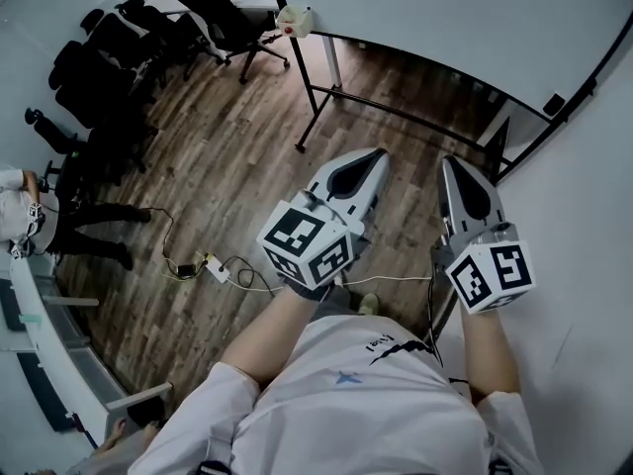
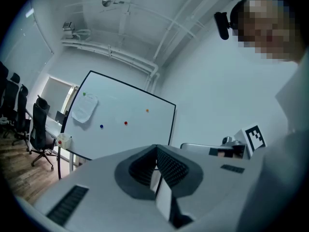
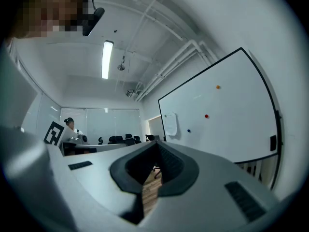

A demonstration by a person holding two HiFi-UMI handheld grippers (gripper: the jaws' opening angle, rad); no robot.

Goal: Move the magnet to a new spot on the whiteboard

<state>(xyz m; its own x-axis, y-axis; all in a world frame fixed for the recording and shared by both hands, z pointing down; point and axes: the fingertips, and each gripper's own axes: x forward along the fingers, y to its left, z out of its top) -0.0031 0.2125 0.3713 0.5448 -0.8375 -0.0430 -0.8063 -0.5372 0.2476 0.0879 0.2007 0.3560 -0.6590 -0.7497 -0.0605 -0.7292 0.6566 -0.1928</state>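
Nearest the camera, a person in a white shirt holds the left gripper [image 1: 379, 154] and the right gripper [image 1: 445, 162] out level over the wood floor [image 1: 227, 166]. Both claws are pinched fully together at the tips, with nothing caught between them. Ahead, well apart from either claw, the whiteboard [image 2: 116, 105] stands on its black frame. A red magnet [image 2: 126, 123] sits near the board's middle, with a blue magnet [image 2: 101, 126] beside it toward the left edge. An orange magnet [image 2: 147, 110] lies nearer the right edge, and a green magnet [image 2: 84, 94] sits by the upper left corner, at the top of a paper sheet [image 2: 84, 110]. Which of them is to be moved cannot be told. Office chairs [image 1: 109, 57] stand farther off. The work appears to be at the approach, with no magnet yet touched. The next move would call for closing the gap to the board, spreading one claw's jaws and setting them squarely around a single magnet before pulling it free of the surface.
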